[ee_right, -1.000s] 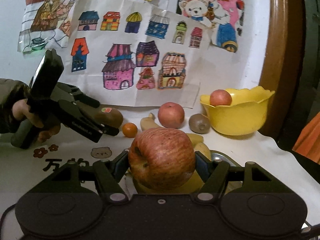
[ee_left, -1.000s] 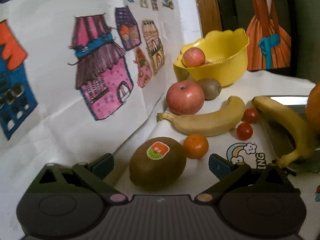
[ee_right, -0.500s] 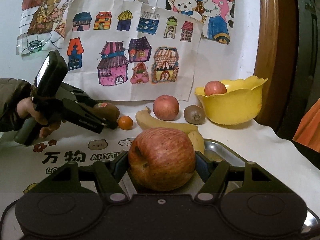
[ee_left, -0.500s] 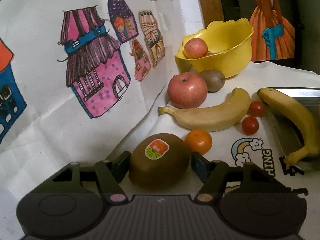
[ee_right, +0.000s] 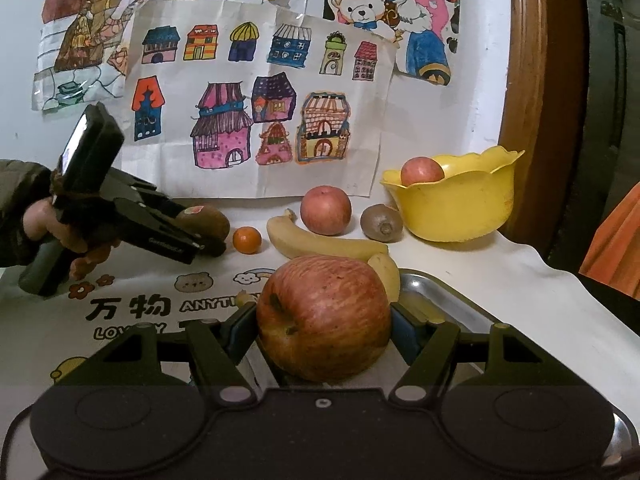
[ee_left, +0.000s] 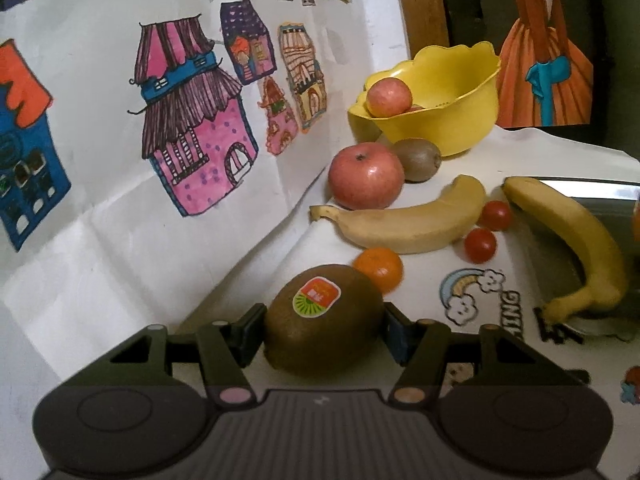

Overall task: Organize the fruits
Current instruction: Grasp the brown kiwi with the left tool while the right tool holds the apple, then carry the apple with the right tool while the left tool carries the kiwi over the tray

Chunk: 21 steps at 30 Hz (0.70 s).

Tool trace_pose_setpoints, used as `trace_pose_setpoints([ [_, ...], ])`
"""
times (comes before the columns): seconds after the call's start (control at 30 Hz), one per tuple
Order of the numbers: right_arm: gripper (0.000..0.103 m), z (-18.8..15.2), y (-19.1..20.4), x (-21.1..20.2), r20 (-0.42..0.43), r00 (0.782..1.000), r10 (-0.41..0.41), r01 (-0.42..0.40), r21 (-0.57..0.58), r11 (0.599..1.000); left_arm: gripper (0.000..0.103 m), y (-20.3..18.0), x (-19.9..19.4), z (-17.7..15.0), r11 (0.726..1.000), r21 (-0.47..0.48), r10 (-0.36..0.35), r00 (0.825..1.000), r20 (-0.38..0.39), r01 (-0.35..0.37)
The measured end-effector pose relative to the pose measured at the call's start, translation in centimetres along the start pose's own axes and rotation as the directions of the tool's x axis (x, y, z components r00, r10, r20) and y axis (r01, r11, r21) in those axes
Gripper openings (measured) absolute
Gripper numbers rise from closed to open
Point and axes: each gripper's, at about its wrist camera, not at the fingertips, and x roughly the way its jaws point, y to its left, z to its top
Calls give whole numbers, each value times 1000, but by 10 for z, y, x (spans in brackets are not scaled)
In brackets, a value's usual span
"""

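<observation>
My left gripper (ee_left: 324,330) is shut on a brown kiwi (ee_left: 323,320) with a sticker, low over the white cloth by the wall. From the right wrist view the same left gripper (ee_right: 208,236) holds that kiwi (ee_right: 208,220) at the left. My right gripper (ee_right: 323,330) is shut on a big red apple (ee_right: 324,318) above the steel tray (ee_right: 436,300). A yellow bowl (ee_right: 460,204) at the back right holds one apple (ee_right: 422,171). A banana (ee_left: 576,248) lies in the tray (ee_left: 592,196).
Loose on the cloth lie a red apple (ee_left: 366,180), a second kiwi (ee_left: 418,159), a banana (ee_left: 404,220), a small orange (ee_left: 378,268) and two cherry tomatoes (ee_left: 480,245). Drawings cover the wall (ee_left: 120,120) to the left. A person's hand (ee_right: 52,228) holds the left gripper.
My left gripper has closed on the stickered kiwi, from wide open a second ago. The right gripper with its apple has drawn back and lowered over the tray.
</observation>
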Motion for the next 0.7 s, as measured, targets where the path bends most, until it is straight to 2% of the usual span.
trace_pose_setpoints([
  [0.17,71,-4,-2,-11,5,1000,-14,14,10,1000,65,-8,-11,-4,1000,-9,-29,1000,3,29],
  [0.4,71,-13,-9,-31,12,999,-43,43,27,999,65,-24,-31,-3,997,-34,-73,996,55,75],
  [0.7,71,-25,-33,-57,38,993,-114,110,77,991,65,-61,-51,16,988,-35,-146,980,136,152],
])
